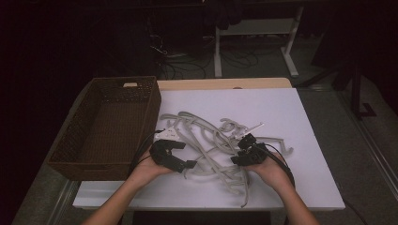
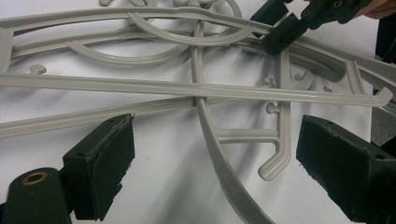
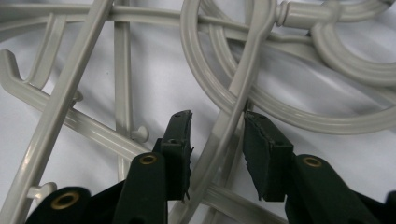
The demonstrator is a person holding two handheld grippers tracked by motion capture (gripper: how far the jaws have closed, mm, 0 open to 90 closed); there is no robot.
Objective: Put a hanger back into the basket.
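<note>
Far left of the table, a brown wicker basket [image 1: 110, 126] sits on the white tabletop [image 1: 291, 117]; the room beyond it is too dark to make out.

Left gripper [image 1: 174, 157]: held near the basket's near right corner, at the left edge of the pile. Its 2 jaws stand spread wide in the left gripper view, with nothing pressed between the pads; hanger bars lie on the table ahead of and between them, apart from both pads.

Centre: a tangled heap of pale grey plastic hangers [image 1: 211, 145], with curved shoulders, straight crossbars, small pegs and round hooks. They overlap so closely that a count of them cannot be made, and in both gripper views their ends are cut off at the frame edges.

Right gripper [image 1: 244, 152]: at the right side of the heap. In the right gripper view 1 curved hanger arm [image 3: 224, 126] runs between its 2 jaws, close to the right pad. A gap remains at the left pad, so no pinch is seen. Whether the right pad touches cannot be told.
</note>
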